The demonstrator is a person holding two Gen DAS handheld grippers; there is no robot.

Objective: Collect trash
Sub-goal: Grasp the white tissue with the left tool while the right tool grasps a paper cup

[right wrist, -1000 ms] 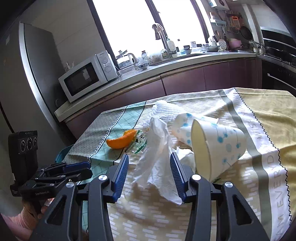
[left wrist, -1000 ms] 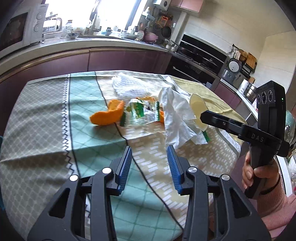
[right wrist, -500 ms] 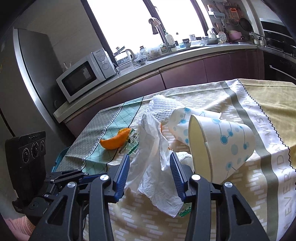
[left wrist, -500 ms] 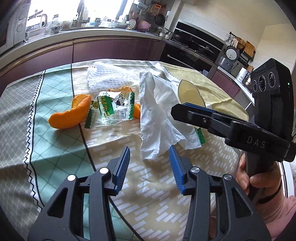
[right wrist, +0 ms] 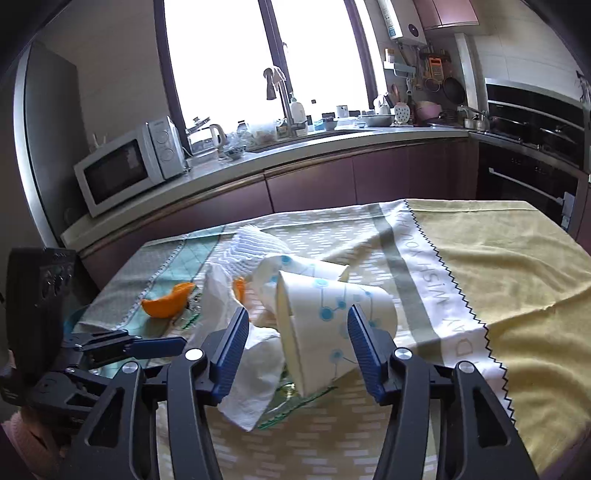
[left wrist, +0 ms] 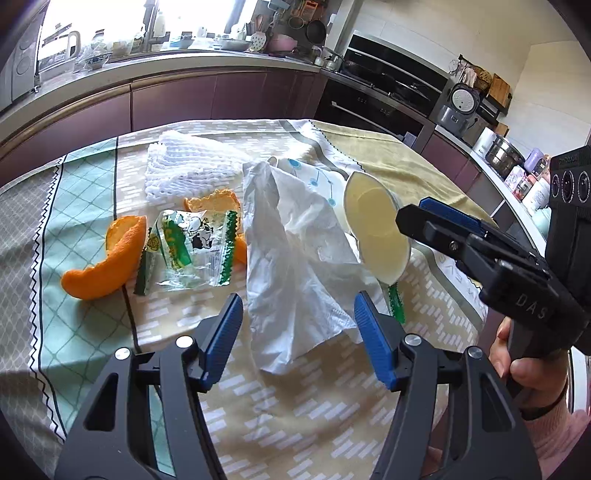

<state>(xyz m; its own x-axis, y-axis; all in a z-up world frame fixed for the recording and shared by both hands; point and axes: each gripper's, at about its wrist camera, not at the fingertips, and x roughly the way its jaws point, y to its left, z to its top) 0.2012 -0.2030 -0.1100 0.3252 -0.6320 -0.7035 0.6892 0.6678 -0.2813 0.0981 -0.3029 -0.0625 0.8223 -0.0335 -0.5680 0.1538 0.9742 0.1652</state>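
Patterned cloth (right wrist: 498,266) spread over the bench. Behind, white microwave (right wrist: 129,168) beside a kettle (right wrist: 216,134); tall tap (right wrist: 275,92) under the bright window (right wrist: 218,55); rice cooker (left wrist: 458,109) far right.

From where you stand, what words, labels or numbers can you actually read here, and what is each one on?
"DAS" – on the black body of the right gripper, seen from the left wrist.
"DAY WISH YOU", partly readable, upside down – on the white band of the tablecloth, seen from the right wrist.
Snack wrapper: a cartoon cow and green print, lettering too blurred to read.
Microwave and wall heater: markings too small to read.
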